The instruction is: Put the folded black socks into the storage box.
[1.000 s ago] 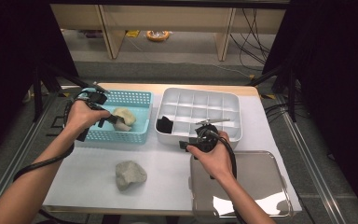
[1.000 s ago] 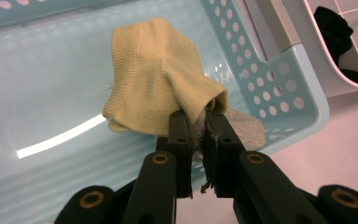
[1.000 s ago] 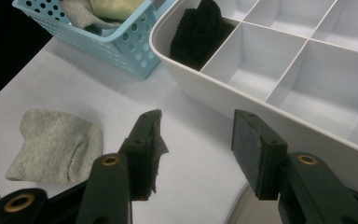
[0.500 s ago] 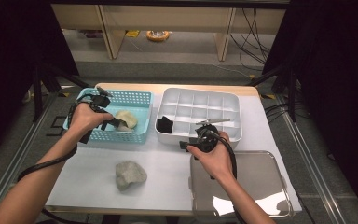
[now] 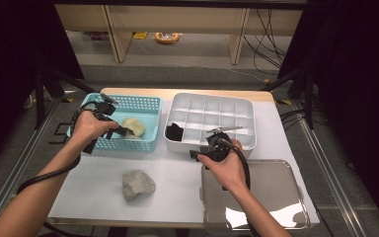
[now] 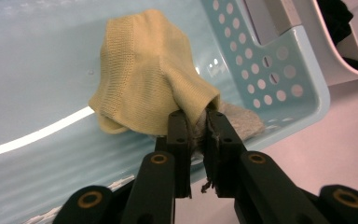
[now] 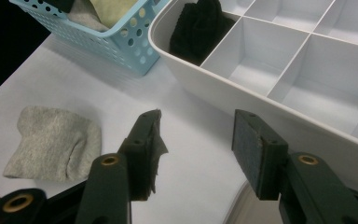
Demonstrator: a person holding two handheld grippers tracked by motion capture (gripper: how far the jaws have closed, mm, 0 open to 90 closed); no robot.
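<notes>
Here, the left gripper has its jaws clamped on a yellow sock inside the blue basket, pinching the fabric at one corner near the basket's perforated wall. The right gripper hovers with jaws spread and empty over the desk, beside the white divided tray; a grey sock lies nearby.

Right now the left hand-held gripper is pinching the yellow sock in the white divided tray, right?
Not quite: the left hand-held gripper pinches the yellow sock in the blue basket, not the white divided tray. The left gripper view shows it.
</notes>
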